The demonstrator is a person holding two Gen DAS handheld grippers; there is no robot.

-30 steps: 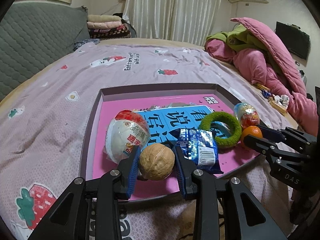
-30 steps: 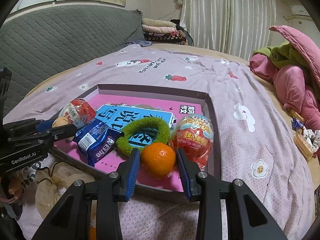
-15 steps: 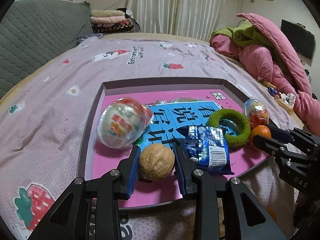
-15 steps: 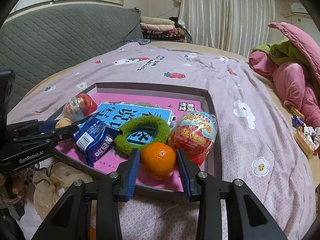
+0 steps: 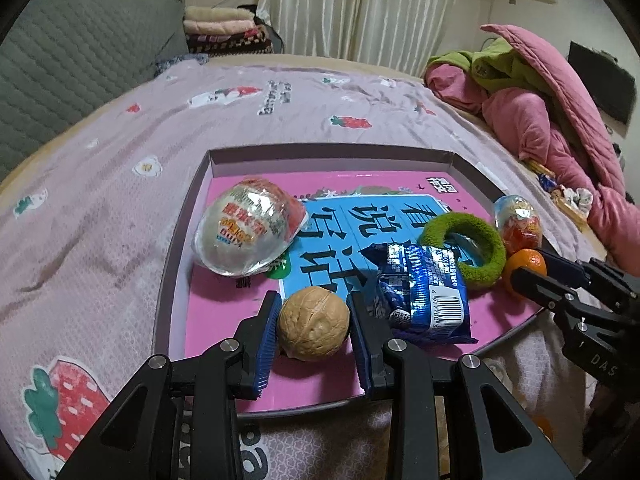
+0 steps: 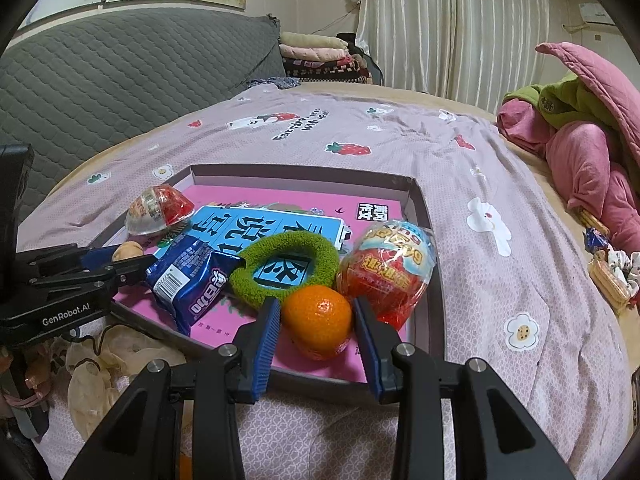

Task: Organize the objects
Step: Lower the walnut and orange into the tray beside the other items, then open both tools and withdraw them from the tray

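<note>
While tray (image 5: 182, 240) rests on bedspread (image 5: 100, 200), tools pinch walnut (image 5: 313, 322) and orange (image 6: 318, 316).

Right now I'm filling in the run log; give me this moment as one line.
left gripper: shut on tan wrinkled walnut | right gripper: shut on round orange tangerine | both over shallow pink-floored cardboard tray

Walnut (image 5: 313, 322): matt, wrinkled woody shell. Tangerine (image 6: 317, 316): dimpled, faintly glossy peel. Snack packet (image 5: 422, 294), beside the walnut: shiny crinkled foil. Ring (image 6: 286, 270): fuzzy green cloth. Two egg-shaped toys (image 5: 248, 226) (image 6: 388, 268): glossy clear plastic wrap. Tray (image 5: 320, 154): matt cardboard walls, smooth printed pink floor. Bedsheet (image 6: 500, 280) under the tray: soft matt woven cloth.
</note>
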